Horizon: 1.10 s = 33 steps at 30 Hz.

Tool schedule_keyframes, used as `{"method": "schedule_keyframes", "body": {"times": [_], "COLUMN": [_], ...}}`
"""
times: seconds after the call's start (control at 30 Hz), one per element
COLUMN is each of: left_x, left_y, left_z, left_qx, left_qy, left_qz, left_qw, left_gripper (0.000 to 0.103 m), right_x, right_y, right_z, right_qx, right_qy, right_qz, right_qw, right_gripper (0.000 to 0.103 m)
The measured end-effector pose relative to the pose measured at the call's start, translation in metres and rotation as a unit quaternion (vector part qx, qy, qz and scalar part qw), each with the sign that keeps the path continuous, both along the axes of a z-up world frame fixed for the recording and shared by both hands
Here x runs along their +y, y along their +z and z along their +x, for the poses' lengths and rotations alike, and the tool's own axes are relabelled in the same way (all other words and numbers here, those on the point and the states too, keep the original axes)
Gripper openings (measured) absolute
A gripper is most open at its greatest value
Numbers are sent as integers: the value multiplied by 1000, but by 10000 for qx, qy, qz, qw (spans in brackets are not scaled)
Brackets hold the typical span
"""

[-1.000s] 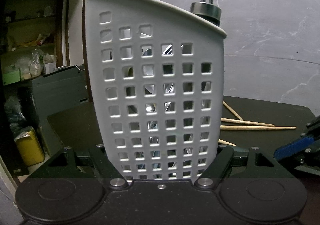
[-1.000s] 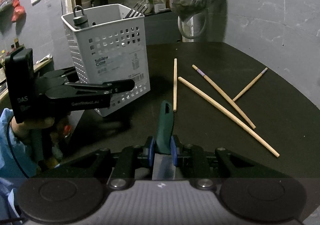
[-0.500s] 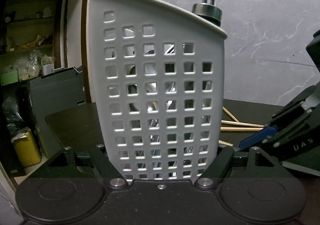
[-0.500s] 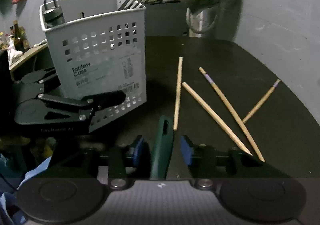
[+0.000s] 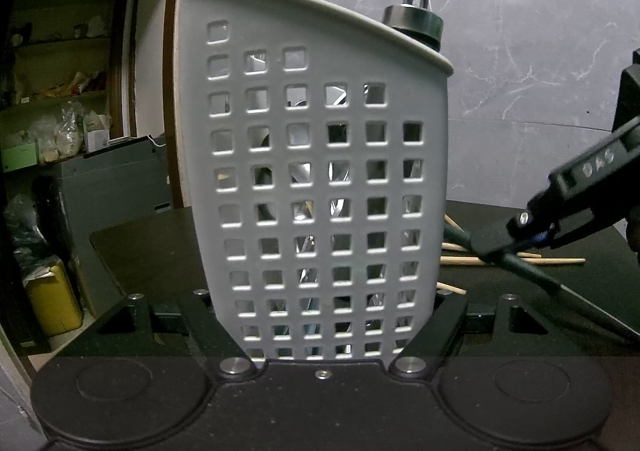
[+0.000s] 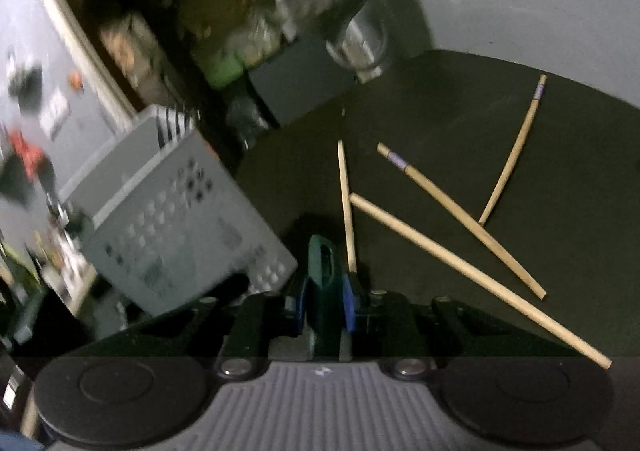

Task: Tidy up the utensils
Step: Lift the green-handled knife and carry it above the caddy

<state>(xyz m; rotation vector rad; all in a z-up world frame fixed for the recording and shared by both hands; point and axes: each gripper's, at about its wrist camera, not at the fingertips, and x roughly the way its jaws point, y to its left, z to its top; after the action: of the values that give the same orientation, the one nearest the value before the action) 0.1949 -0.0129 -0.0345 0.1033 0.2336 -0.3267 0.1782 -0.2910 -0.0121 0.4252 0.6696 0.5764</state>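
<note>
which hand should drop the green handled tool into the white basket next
Right. The right gripper is closing on the green-handled tool beside the basket; the left gripper is busy clamping the basket steady.

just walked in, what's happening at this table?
A person with a gripper in each hand is sorting utensils. The left gripper is clamped on a white perforated basket that already holds cutlery. The right gripper has a dark green utensil handle between its blue pads, its jaws closing on it, beside the basket. Four wooden chopsticks lie loose on the dark table.
</note>
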Motion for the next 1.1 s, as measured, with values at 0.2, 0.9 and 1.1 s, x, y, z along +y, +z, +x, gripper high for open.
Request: {"method": "schedule_keyframes", "body": {"times": [0.2,0.9,1.1], "left_x": [0,5,5], "left_y": [1,-1,-1], "left_z": [-1,-1,-2], "left_qx": [-5,-9,-12], "left_qy": [1,-48,-47], "left_qz": [-8,-67,-69], "left_qw": [10000,10000,10000], "left_gripper": [77,77,77], "right_x": [-16,-26,-26], "right_y": [-11,12,28], "right_z": [6,-30,-39], "right_qx": [-119,-1487,-1806], "right_qy": [-75,-131,-225], "right_qz": [1123,1774,1677], "right_qw": [9936,9727,9689], "right_gripper": [21,21,21]}}
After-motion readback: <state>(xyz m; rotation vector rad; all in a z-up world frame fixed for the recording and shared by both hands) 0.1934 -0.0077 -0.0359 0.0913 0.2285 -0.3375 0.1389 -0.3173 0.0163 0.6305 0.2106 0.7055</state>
